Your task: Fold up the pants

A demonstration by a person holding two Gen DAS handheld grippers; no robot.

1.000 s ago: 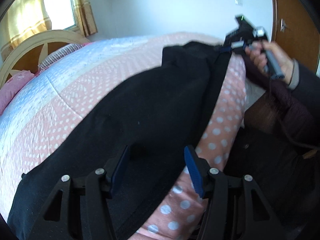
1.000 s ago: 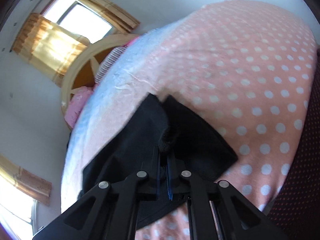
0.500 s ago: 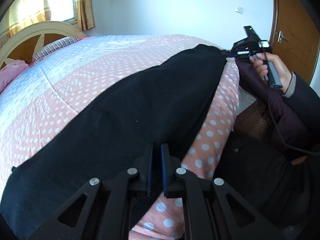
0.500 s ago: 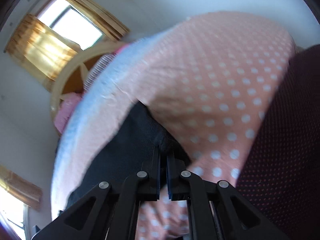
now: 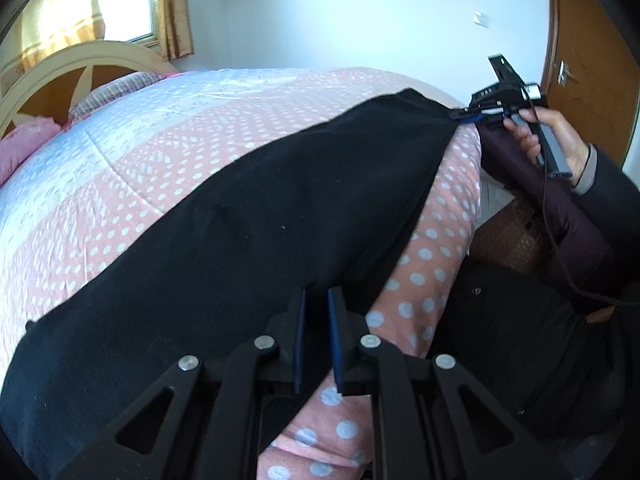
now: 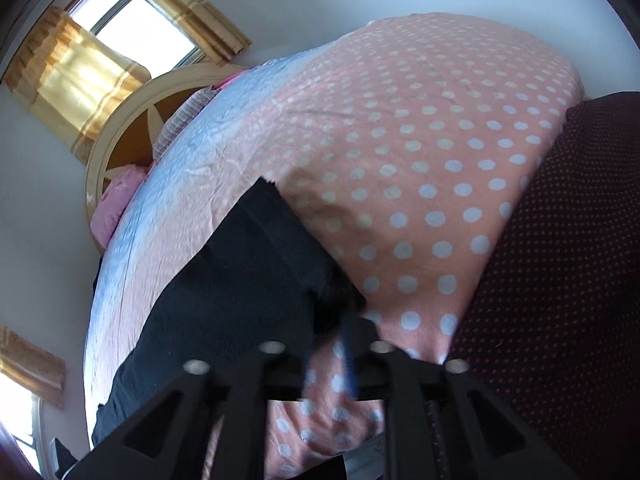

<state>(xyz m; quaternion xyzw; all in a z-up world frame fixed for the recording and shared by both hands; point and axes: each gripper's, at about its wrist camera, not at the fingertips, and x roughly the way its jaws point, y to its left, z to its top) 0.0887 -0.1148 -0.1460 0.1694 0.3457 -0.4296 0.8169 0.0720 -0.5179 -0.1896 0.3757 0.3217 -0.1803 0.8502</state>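
Black pants (image 5: 280, 220) lie stretched flat along the near side of the pink polka-dot quilt (image 5: 140, 140). My left gripper (image 5: 317, 320) is shut on the near edge of the pants, with black cloth pinched between its blue pads. At the far end, by the bed's corner, a hand (image 5: 560, 140) holds my right gripper (image 5: 466, 114) with its tips at the pants' corner. In the right wrist view the right gripper (image 6: 330, 344) is blurred and its fingers stand apart. Quilt shows between them, and the pants' end (image 6: 240, 300) lies just ahead of the tips.
The bed's cream headboard (image 5: 80, 68) and a pink pillow (image 5: 24, 144) are at the far left under a curtained window. A brown door (image 5: 592, 60) stands at the right. Dark maroon dotted cloth (image 6: 560, 240) hangs beside the bed's corner. The person's dark clothing fills the lower right.
The left gripper went from wide open to shut on the pants' edge. The right gripper pulled the pants' end toward the bed corner, laying them flat, and its fingers have now parted.
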